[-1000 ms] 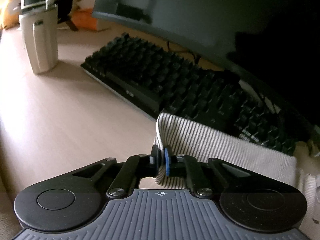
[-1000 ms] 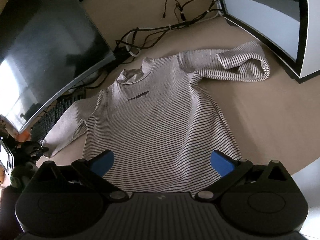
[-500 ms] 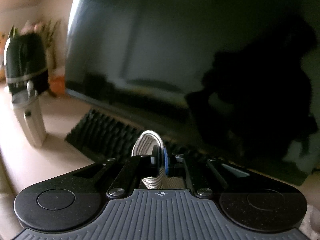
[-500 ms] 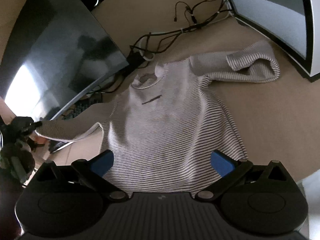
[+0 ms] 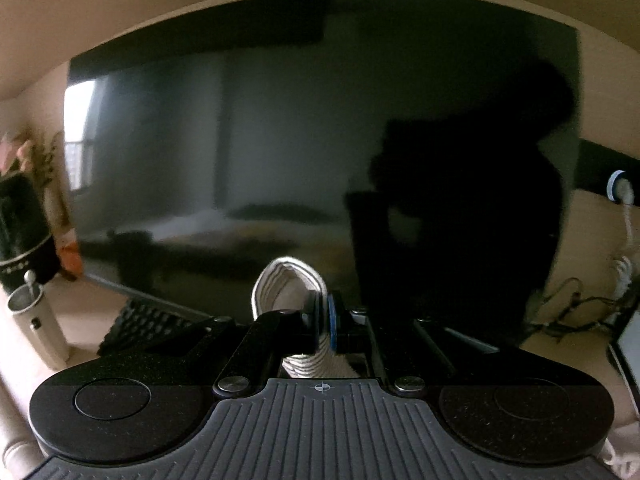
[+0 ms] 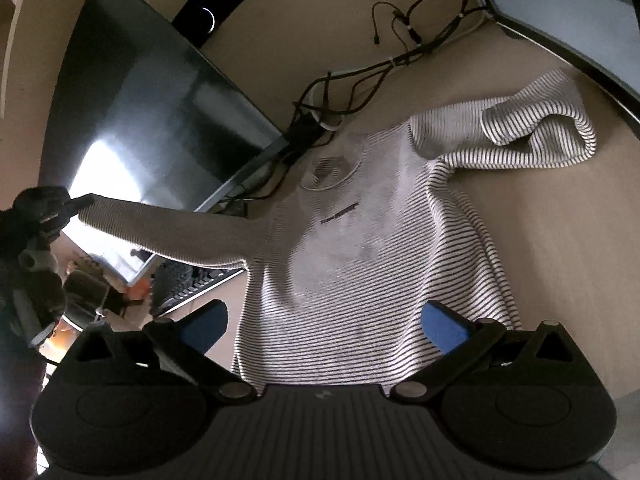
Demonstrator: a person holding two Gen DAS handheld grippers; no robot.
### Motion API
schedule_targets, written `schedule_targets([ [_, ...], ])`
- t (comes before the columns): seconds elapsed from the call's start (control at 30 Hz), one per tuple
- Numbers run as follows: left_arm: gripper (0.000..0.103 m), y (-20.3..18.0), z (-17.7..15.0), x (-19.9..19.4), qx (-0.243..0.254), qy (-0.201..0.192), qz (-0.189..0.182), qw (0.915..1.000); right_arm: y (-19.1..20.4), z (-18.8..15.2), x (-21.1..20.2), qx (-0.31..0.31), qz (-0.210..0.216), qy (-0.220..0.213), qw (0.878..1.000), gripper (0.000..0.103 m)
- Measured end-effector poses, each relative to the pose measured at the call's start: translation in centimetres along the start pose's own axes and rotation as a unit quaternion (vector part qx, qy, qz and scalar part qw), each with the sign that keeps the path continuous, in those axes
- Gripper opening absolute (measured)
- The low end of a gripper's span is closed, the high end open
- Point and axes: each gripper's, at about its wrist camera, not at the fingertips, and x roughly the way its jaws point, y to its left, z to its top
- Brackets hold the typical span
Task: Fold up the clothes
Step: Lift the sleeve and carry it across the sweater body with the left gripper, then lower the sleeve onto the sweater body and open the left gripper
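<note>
A white striped long-sleeve shirt (image 6: 360, 264) lies front up on the tan desk. My left gripper (image 5: 323, 322) is shut on the cuff of its left sleeve (image 5: 288, 284) and holds it raised off the desk; in the right wrist view the left gripper (image 6: 76, 204) and the stretched sleeve (image 6: 168, 236) show at the far left. The other sleeve (image 6: 536, 136) lies bunched at the upper right. My right gripper (image 6: 320, 324) is open and empty above the shirt's lower hem.
A large dark monitor (image 5: 320, 152) stands right in front of the left gripper. A black keyboard (image 5: 148, 316) lies under it and a white cylinder (image 5: 36, 328) stands at left. A tangle of cables (image 6: 360, 76) lies behind the collar. A second monitor (image 6: 568, 4) is at the upper right.
My left gripper has lifted the sleeve cuff from the desk by the keyboard up in front of the monitor, pulling the sleeve taut. The right gripper stayed open over the hem.
</note>
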Motion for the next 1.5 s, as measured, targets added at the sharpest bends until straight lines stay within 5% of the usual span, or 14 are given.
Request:
schedule_targets([
  [0.67, 0.005, -16.1, 0.3, -2.6, 0.087, -0.018, -0.084, 0.9925, -5.5, 2.6, -2.6, 0.029, 0.028, -0.01, 0.999, 0.103],
  [0.97, 0.006, -18.9, -0.9, -2.2, 0.119, -0.003, -0.103, 0.9875, -7.8, 3.5, -2.6, 0.053, 0.02, -0.008, 0.998, 0.103],
  [1.03, 0.013, -19.9, -2.7, -1.4, 0.158, 0.016, -0.107, 0.9814, -8.0, 3.6, -2.3, 0.054, 0.02, -0.005, 0.998, 0.103],
  [1.13, 0.048, -21.8, -7.1, 0.1, 0.243, 0.052, -0.107, 0.9626, -7.8, 3.7, -1.9, 0.048, 0.021, -0.001, 0.999, 0.103],
  [1.17, 0.052, -22.3, -8.8, 0.9, 0.264, 0.077, -0.112, 0.9548, -7.7, 3.6, -1.8, 0.045, 0.021, 0.0, 0.999, 0.103],
  [1.33, 0.054, -23.9, -16.1, 4.3, 0.273, 0.196, -0.118, 0.9345, -7.5, 3.5, -1.8, 0.042, 0.008, -0.001, 0.999, 0.103],
  [1.5, 0.053, -25.8, -19.2, 6.8, 0.305, 0.219, -0.108, 0.9205, -8.1, 3.1, -2.2, 0.055, -0.013, -0.005, 0.998, 0.103],
])
